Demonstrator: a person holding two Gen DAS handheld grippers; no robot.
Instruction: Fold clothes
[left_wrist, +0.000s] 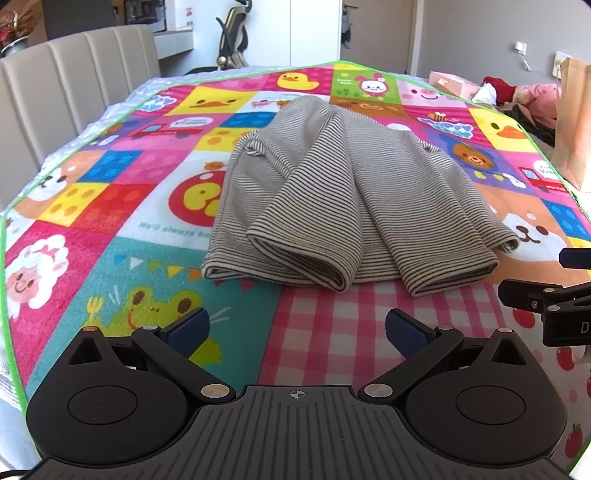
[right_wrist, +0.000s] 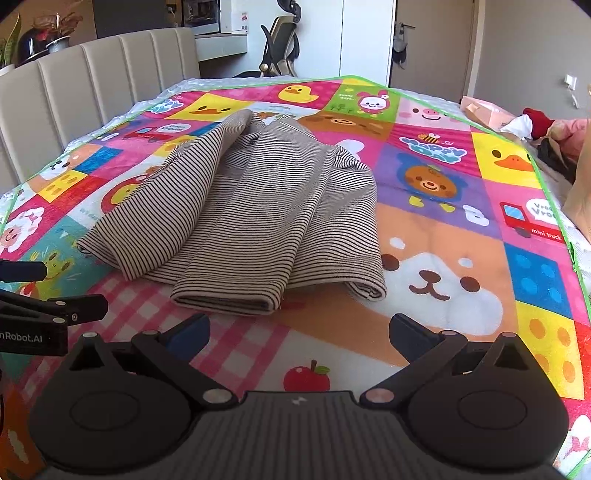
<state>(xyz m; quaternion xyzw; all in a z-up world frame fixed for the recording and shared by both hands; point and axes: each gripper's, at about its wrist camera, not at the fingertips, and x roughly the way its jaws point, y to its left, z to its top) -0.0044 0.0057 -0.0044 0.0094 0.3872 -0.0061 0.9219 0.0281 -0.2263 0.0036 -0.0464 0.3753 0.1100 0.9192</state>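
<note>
We hold both claws released, the left claw (left_wrist: 297, 328) and right claw (right_wrist: 299, 334) just short of the striped shirt (left_wrist: 332, 206) on the mat (left_wrist: 110, 206). Pinching only the top sleeve layer could undo its folds.

paper bag (left_wrist: 574, 122) cut off at right edge; clothes pile (right_wrist: 554, 129) at upper right blurred; right gripper (left_wrist: 576, 258) mostly out of frame.

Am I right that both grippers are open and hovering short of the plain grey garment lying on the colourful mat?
Nearly: the garment is striped, not plain, as the left wrist view shows. Both the left gripper and right gripper are indeed open, short of it, above the mat.
</note>
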